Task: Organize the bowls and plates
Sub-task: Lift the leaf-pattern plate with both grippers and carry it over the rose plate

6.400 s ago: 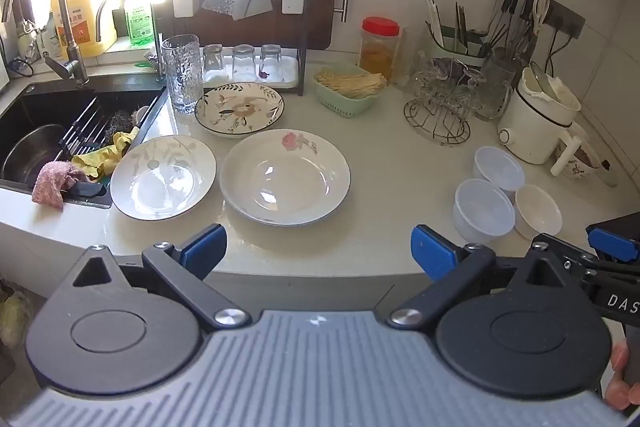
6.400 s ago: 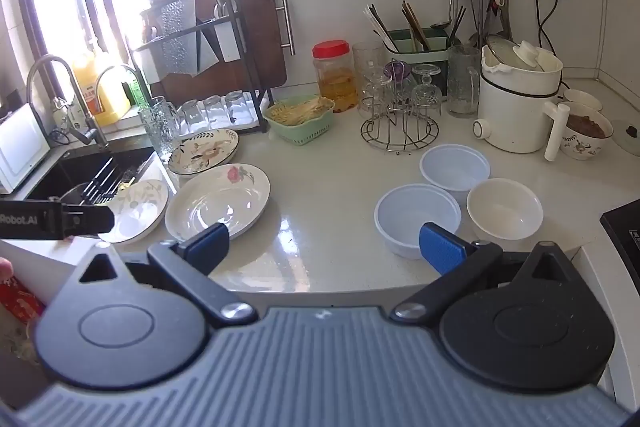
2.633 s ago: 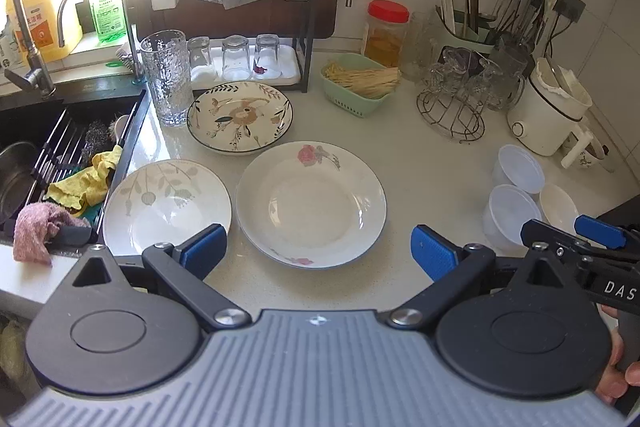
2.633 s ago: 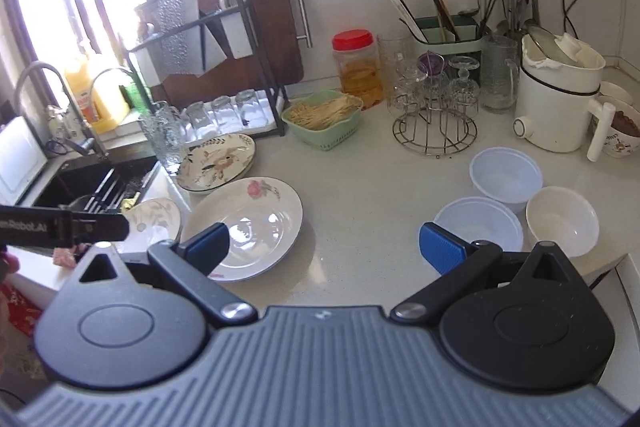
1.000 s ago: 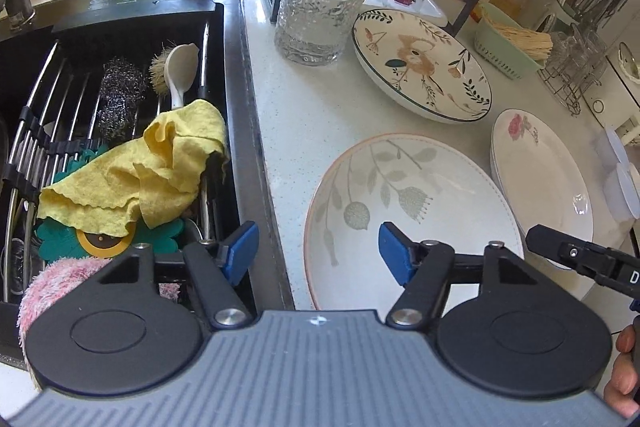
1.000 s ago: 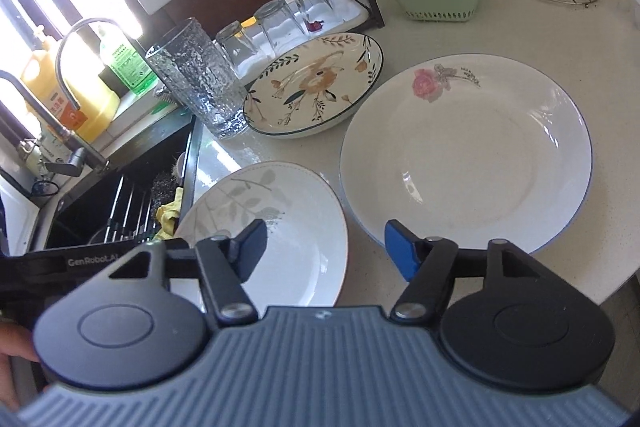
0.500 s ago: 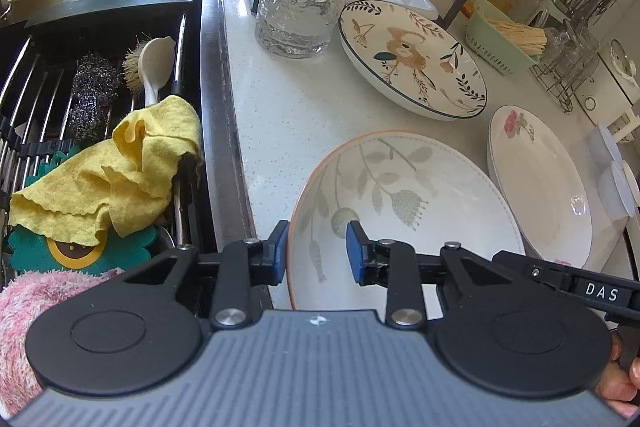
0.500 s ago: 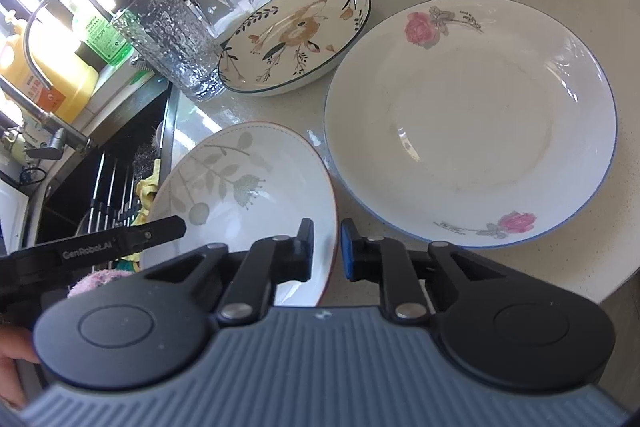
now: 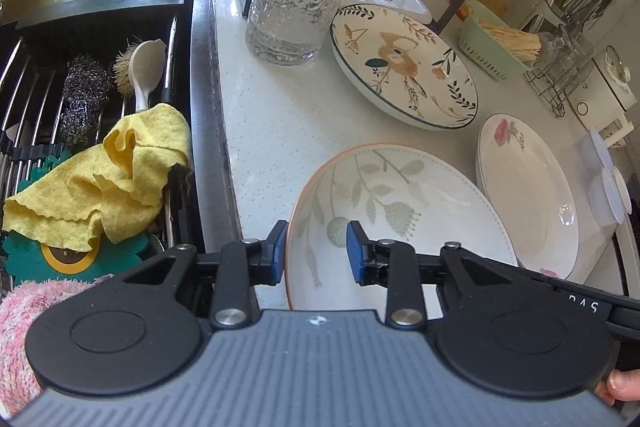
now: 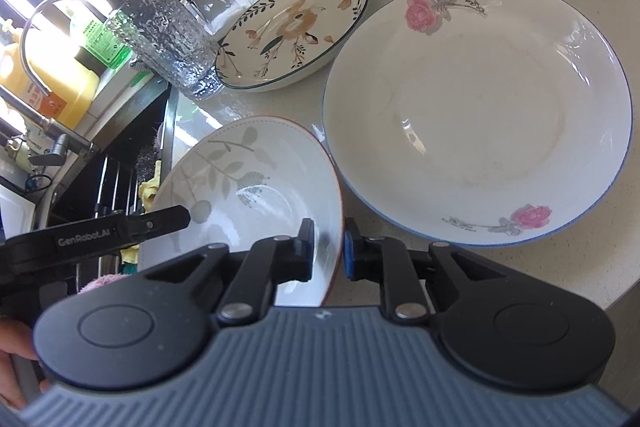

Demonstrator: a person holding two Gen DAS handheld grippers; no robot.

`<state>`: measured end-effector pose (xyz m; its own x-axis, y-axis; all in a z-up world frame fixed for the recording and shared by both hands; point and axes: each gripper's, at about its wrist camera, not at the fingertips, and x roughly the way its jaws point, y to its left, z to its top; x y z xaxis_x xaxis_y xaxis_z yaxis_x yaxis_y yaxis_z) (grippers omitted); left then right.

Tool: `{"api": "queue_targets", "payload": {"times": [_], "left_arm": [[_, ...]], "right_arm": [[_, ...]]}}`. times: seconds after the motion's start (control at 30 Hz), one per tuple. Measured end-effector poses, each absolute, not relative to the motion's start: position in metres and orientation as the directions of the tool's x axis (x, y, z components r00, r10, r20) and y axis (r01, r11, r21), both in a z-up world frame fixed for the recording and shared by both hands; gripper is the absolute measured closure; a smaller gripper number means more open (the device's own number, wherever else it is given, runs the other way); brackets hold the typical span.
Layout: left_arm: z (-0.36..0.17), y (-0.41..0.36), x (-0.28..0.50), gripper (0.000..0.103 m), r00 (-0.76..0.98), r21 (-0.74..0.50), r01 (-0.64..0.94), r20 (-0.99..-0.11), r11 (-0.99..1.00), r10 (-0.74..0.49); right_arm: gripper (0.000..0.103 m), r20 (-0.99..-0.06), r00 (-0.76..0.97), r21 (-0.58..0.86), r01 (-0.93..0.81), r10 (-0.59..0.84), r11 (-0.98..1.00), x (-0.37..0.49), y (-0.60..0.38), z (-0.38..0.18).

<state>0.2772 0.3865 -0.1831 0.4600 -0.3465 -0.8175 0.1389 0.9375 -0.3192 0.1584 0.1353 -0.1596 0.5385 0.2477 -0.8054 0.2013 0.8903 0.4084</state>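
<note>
Gripping the leaf-patterned plate (image 10: 248, 183) at opposite rims beside the sink (image 9: 120, 7), left gripper (image 9: 316, 251) and right gripper (image 10: 328, 247) begin stacking; rose plate (image 10: 480, 115), floral plate (image 9: 404, 67) remain unsorted.

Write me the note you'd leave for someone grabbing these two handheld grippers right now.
Right gripper: fingers shut on the leaf plate at its near rim.
Left gripper: fingers straddle the same plate's rim by the sink; I can't tell if it grips firmly.
Rose plate and dark-rimmed floral plate lie separately on the counter; small bowls sit far right.
Done: nothing stacked yet.
Left: probably stack the plates, then the bowls.
</note>
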Motion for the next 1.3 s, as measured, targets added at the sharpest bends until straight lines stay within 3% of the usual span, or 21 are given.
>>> {"api": "queue_targets", "payload": {"times": [0.67,1.3], "left_arm": [[-0.101,0.341,0.296,0.068,0.46,-0.409,0.219,-0.757,0.886,-0.463],[-0.132,0.228,0.319,0.068,0.348,-0.394,0.233,-0.82,0.889,-0.455]], "right_arm": [[0.085,-0.738,0.637,0.437,0.201,0.222,0.877,0.159,0.092,-0.074],[0.085,-0.749,0.632,0.423,0.226,0.199,0.878,0.159,-0.013,-0.1]]}}
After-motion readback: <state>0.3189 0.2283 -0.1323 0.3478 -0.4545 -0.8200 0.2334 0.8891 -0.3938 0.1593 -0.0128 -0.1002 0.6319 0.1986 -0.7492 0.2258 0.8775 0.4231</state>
